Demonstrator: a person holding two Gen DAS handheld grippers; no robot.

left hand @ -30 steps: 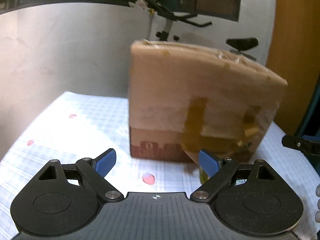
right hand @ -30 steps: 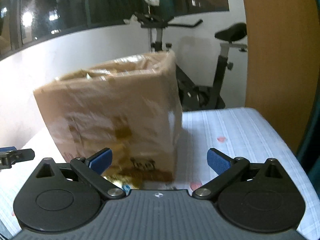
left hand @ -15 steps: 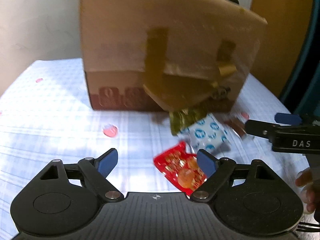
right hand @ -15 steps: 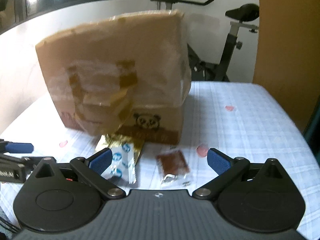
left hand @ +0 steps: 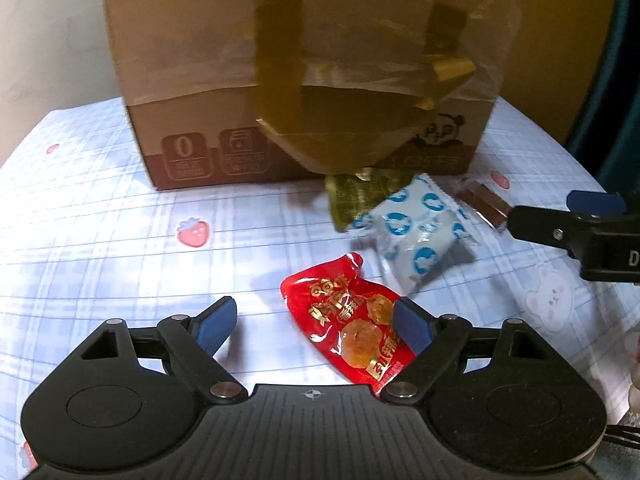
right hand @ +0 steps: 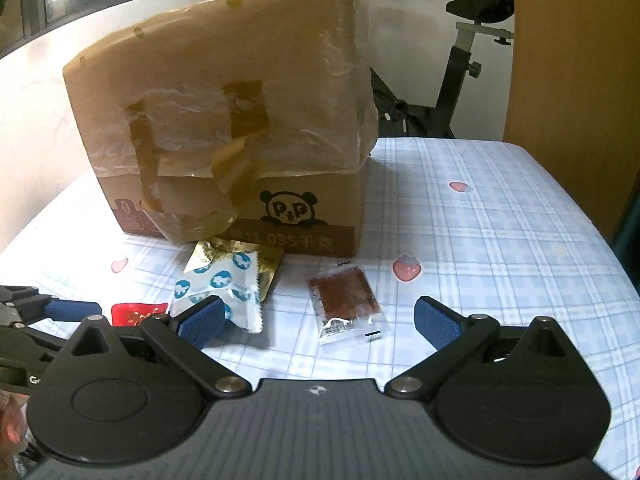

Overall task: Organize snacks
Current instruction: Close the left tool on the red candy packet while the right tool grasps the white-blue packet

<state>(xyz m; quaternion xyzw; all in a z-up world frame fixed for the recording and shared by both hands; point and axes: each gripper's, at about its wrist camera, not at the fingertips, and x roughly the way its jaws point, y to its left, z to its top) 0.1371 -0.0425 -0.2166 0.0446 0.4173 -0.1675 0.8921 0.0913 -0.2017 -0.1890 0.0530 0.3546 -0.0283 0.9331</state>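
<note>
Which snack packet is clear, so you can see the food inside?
The brown-filled packet, lying alone right of the others; the red, white-blue and gold ones are opaque.

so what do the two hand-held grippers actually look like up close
Both look alike. The left hand-held gripper and the right hand-held gripper each have a matte black ribbed body, two round black housings, angled black link arms with silver pivot screws, and blue textured pads. The left view shows white lettering on the right one's side and thin black cables at the corner.
</note>
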